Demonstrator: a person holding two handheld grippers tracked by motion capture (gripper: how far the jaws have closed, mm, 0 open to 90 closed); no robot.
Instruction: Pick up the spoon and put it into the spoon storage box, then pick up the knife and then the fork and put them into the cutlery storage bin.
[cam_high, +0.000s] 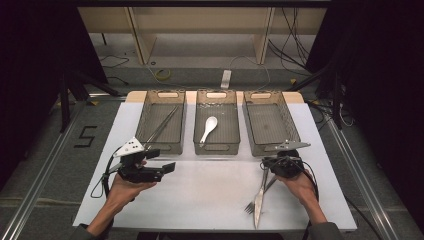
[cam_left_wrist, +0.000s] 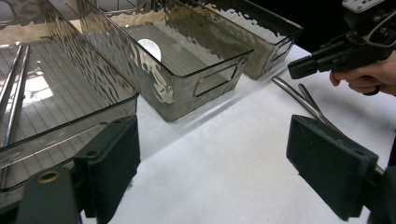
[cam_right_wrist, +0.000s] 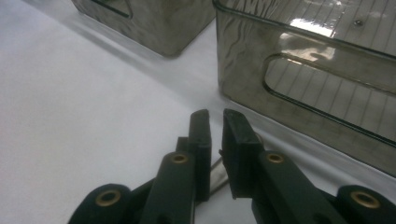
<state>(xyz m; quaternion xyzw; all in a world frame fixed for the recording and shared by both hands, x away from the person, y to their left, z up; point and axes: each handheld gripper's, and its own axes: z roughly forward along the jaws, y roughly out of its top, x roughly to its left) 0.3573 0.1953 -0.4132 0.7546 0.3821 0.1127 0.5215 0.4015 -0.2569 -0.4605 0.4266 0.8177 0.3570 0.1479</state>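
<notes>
White covering spreads over the surface (cam_high: 210, 195), and on its near right part lie a knife (cam_high: 258, 202) and a fork (cam_high: 255, 200), crossed over each other with their handles pointing up toward the bins. The right gripper (cam_high: 270, 164) is down at those handle ends, its jaws drawn almost together; from its own view a sliver of metal shows low between them, though I cannot tell whether the pads truly press on it. The right hand (cam_high: 297, 187) grips it from behind, forearm slanting in from the lower right. The left gripper (cam_high: 167, 167) hovers level over bare surface, jaws spread wide with nothing in them, pointing rightward, the left hand (cam_high: 122, 187) curled beneath. Behind stand three smoky bins: the left bin (cam_high: 162, 145) holds chopsticks (cam_high: 162, 126), the middle bin (cam_high: 216, 147) a white spoon (cam_high: 209, 128), and the right bin (cam_high: 270, 147) sits just beyond the right gripper
</notes>
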